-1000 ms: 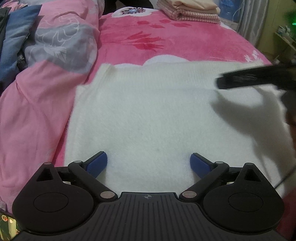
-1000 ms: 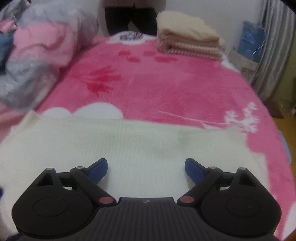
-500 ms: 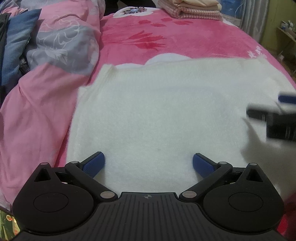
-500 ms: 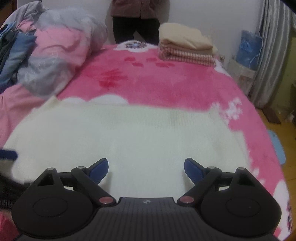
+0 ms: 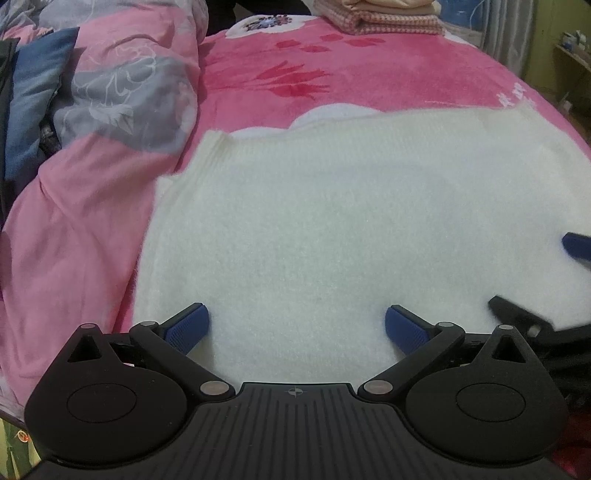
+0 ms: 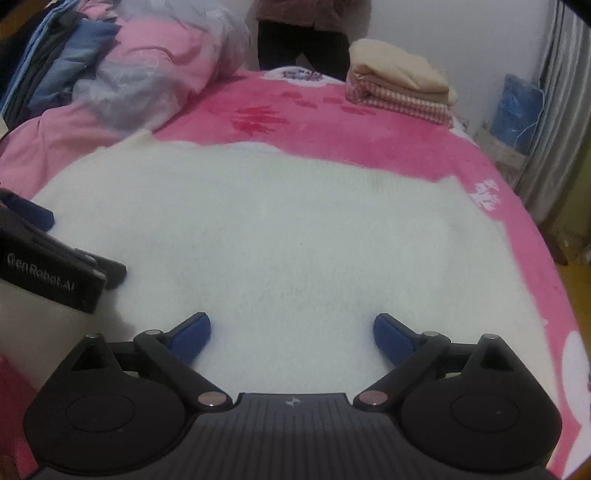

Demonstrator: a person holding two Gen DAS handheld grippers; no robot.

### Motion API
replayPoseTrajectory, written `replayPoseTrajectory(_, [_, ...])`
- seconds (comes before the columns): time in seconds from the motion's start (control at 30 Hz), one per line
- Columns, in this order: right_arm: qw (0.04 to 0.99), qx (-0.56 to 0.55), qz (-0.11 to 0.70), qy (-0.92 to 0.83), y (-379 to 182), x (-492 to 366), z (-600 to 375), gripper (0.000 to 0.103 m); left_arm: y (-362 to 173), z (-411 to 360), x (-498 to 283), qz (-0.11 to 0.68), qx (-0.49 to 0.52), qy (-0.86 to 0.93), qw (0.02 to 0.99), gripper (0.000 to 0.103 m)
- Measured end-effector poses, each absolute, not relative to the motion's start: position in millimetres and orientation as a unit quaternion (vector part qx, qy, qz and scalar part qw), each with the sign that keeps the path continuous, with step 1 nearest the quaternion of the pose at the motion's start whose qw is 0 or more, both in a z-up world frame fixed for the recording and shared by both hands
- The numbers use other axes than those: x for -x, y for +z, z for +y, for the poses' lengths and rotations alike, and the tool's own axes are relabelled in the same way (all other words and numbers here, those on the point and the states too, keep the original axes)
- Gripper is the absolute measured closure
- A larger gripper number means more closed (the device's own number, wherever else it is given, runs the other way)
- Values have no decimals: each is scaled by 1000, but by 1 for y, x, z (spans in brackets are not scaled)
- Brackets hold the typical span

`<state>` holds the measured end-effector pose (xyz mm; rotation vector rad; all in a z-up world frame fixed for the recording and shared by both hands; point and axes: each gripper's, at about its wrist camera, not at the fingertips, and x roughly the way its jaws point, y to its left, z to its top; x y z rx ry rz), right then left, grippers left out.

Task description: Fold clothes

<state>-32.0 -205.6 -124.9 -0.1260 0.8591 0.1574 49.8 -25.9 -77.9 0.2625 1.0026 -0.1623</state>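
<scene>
A cream-white knit garment [image 5: 332, 221] [image 6: 295, 236] lies spread flat on the pink bed. My left gripper [image 5: 295, 326] hovers over its near edge, open, with nothing between its blue pads. My right gripper [image 6: 291, 338] is also open and empty above the near part of the cloth. In the left wrist view the right gripper [image 5: 554, 288] shows at the right edge. The left gripper [image 6: 48, 251] pokes in at the left of the right wrist view.
A crumpled pink and grey quilt [image 5: 92, 129] with dark blue clothes borders the garment on the left. A stack of folded beige and checked cloths [image 6: 399, 88] sits at the far end of the bed. A person [image 6: 306, 33] stands beyond. Curtain and blue bag [image 6: 517, 107] at right.
My right gripper has pulled back from over the garment's far part toward its near edge, now beside the left gripper. The left gripper has barely moved. Both stay open.
</scene>
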Motion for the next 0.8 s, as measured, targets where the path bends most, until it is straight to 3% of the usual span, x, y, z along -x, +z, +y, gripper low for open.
replayPoseTrajectory(0.17, [909,56,407,78,-105,52,-205,11,-78,-24,-51,479,-124,-79,866,0])
replayPoseTrajectory(0.3, [897,107,420,93,-134,64,-197,2,-79,-27,-49,474,-131,-76,867,0])
replayPoseTrajectory(0.5, [906,110,405,55,-107,72,-190,8,-79,-24,-47,469,-127,-81,870,0])
replayPoseTrajectory(0.6, [893,116,433,41,-133,77,-202,2,-80,-26,-48,469,-128,-78,870,0])
replayPoseTrajectory(0.8, [903,34,429,3,-104,69,-232,7,-80,-25,-46,468,-126,-79,871,0])
